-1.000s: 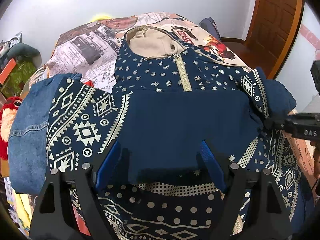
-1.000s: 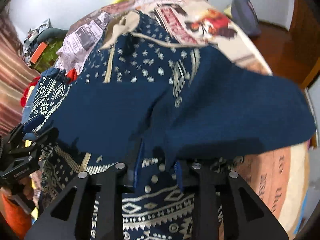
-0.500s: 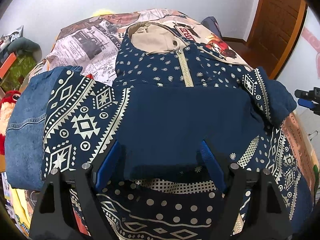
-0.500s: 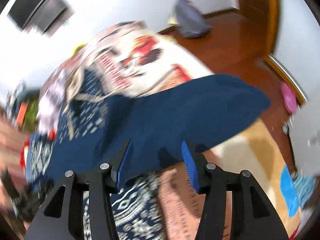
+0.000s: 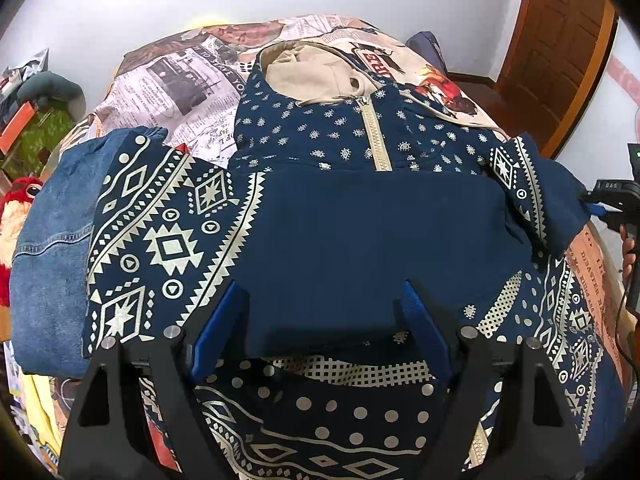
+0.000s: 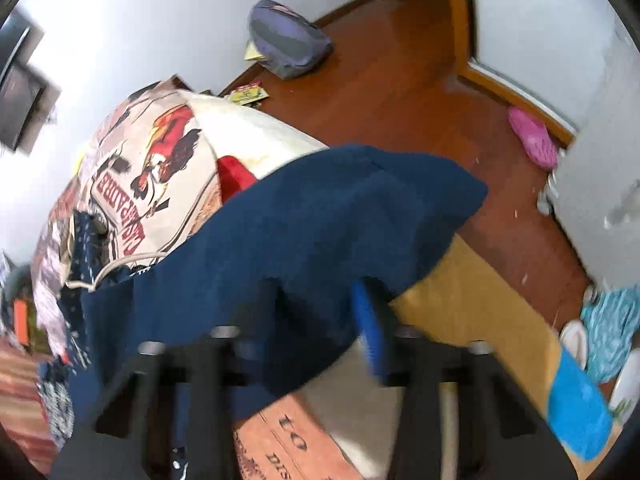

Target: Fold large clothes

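Note:
A navy hoodie (image 5: 360,144) with cream patterns and a beige hood lies front up on the bed. One sleeve (image 5: 380,232) is folded flat across its chest. My left gripper (image 5: 324,288) hovers just above that fold, open, with nothing between its blue pads. The other sleeve (image 5: 532,200) bunches at the hoodie's right side, and my right gripper (image 5: 608,204) sits at its cuff. In the blurred right wrist view the plain navy sleeve end (image 6: 340,208) drapes between the jaws of my right gripper (image 6: 316,292), which are closing. One blue pad (image 6: 368,328) shows; cloth hides the other.
A folded denim garment (image 5: 48,240) lies left of the hoodie, with a red plush toy (image 5: 16,200) beyond it. The newsprint bedspread (image 5: 180,88) ends at the bed's right edge. On the wooden floor (image 6: 400,92) are a grey bag (image 6: 288,40) and a pink item (image 6: 532,140).
My right gripper let the sleeve down, swung right past the bed's edge while rolling, opened wider, and now narrows around the sleeve end. The left gripper and the folded sleeve stayed put.

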### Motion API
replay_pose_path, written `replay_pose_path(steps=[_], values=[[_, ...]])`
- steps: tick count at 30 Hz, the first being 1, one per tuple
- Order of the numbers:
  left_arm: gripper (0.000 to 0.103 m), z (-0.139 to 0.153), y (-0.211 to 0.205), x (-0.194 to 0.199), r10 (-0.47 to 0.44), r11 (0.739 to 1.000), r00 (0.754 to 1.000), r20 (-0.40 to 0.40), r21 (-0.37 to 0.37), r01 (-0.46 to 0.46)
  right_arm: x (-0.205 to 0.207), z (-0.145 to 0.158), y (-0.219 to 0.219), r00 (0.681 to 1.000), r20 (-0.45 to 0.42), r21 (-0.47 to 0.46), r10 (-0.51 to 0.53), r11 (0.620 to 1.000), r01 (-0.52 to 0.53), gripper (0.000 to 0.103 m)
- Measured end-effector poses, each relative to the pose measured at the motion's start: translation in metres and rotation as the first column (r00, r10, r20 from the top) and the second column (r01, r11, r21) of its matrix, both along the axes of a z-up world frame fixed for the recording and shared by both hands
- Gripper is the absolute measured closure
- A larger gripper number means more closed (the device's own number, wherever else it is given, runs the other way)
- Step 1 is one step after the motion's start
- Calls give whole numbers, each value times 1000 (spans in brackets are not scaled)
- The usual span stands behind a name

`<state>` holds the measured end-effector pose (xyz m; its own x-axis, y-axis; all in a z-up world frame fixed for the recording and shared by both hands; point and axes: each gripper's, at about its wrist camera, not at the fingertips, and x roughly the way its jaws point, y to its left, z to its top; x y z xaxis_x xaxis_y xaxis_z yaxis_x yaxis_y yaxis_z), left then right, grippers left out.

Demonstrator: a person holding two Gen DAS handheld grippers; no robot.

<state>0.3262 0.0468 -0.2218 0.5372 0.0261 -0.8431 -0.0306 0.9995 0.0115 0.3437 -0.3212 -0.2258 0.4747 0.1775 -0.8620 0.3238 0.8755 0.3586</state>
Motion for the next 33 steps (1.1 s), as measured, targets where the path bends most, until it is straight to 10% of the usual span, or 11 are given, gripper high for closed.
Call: replay_pose_path(steps=[8, 19, 26, 33], values=[[22, 22, 6, -12, 0, 1000, 999, 52, 12, -1, -12, 78, 49, 958, 220, -99, 186, 981, -167, 100], [22, 60, 25, -41, 22, 1000, 990, 143, 15, -24, -58, 169, 209, 733, 415, -268, 539, 843, -467, 100], [22, 60, 31, -54, 0, 999, 990, 143, 36, -5, -54, 127, 198, 813, 247, -242, 527, 846, -475, 82], [21, 48, 17, -44, -2, 1000, 994, 111, 6, 1, -50, 83, 110, 935, 102, -176, 341, 931, -320, 58]])
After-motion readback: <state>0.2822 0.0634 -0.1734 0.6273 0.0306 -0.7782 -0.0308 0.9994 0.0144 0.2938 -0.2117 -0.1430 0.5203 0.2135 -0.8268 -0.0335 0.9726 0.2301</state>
